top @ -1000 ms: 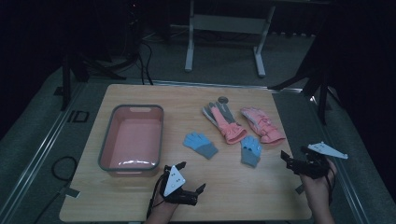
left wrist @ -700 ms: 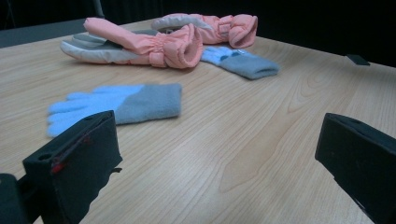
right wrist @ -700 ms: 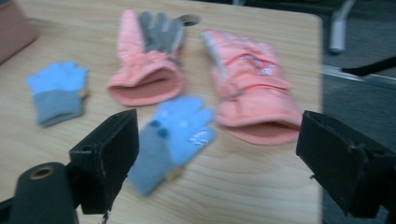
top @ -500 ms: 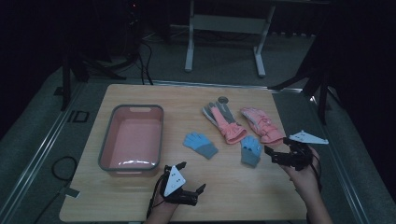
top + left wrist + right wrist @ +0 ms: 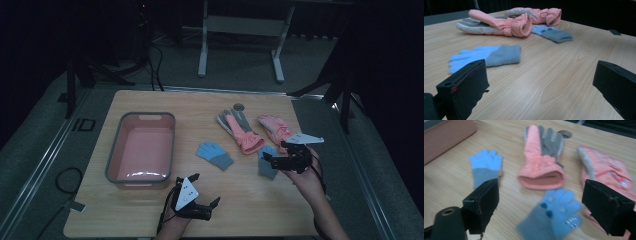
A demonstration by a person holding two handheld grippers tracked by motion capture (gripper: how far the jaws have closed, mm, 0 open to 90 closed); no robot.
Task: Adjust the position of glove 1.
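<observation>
Gloves, two blue-and-grey knit [image 5: 215, 155] and two pink padded [image 5: 240, 131], lie flat; both claws gape wide, empty.

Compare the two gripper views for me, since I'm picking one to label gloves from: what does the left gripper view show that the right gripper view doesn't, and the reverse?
Left gripper view alone: the left gripper's open jaws, and a small dark item by the table's edge.
Right gripper view alone: the right gripper's open jaws, the pink bin's wall, a round disc, and the dots on one blue glove.
Both: the wooden table, that dotted glove, the plain blue glove and both pink gloves.
</observation>
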